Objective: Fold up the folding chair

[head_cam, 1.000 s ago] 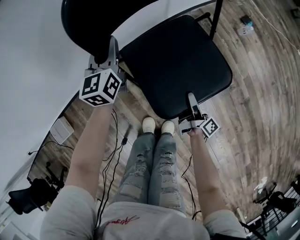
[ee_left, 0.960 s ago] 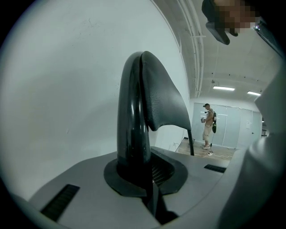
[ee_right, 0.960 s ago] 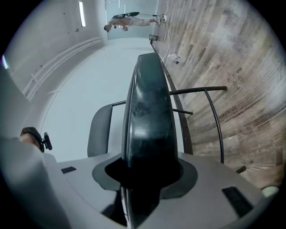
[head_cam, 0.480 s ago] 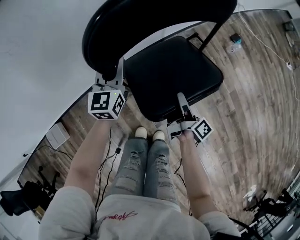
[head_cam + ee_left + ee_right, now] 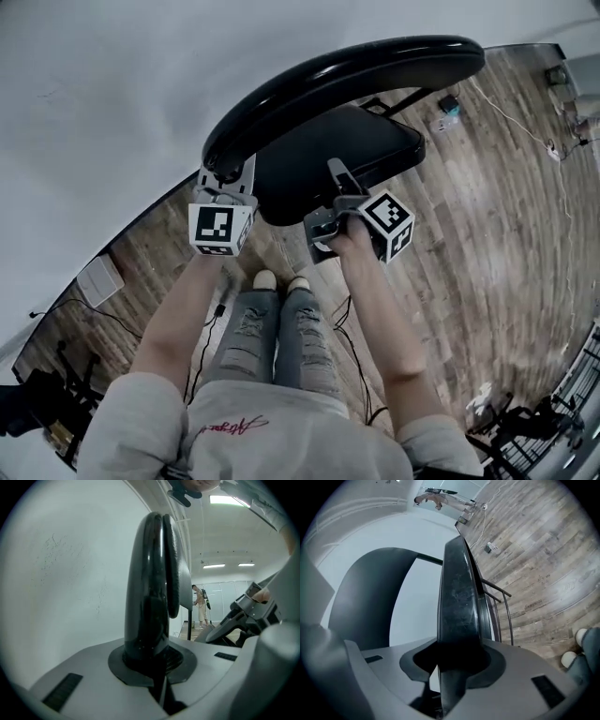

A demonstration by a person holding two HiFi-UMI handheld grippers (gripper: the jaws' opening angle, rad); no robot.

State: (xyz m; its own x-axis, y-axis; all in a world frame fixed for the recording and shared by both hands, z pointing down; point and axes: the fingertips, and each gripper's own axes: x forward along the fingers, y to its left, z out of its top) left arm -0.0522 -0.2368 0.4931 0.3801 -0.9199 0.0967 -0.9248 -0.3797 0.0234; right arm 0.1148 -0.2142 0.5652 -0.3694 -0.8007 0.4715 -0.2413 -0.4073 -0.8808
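The black folding chair stands against a white wall. Its curved backrest (image 5: 347,75) arches over the padded seat (image 5: 342,150), which tilts up at the front. My left gripper (image 5: 228,178) is shut on the backrest's left end, whose black edge (image 5: 150,597) rises between the jaws in the left gripper view. My right gripper (image 5: 336,187) is shut on the seat's front edge. In the right gripper view that edge (image 5: 457,602) runs away from the jaws, with the backrest (image 5: 370,597) to the left and the thin metal frame (image 5: 502,609) to the right.
The floor is wood plank. Cables and a small power block (image 5: 448,111) lie beyond the chair. A white box (image 5: 98,279) sits by the wall at left. The person's shoes (image 5: 281,281) stand just before the chair. Dark gear fills the lower corners. Another person (image 5: 201,604) stands far off.
My right gripper has risen with the seat's front edge, and the seat has swung up toward the backrest. My left gripper has lifted a little, still on the backrest.
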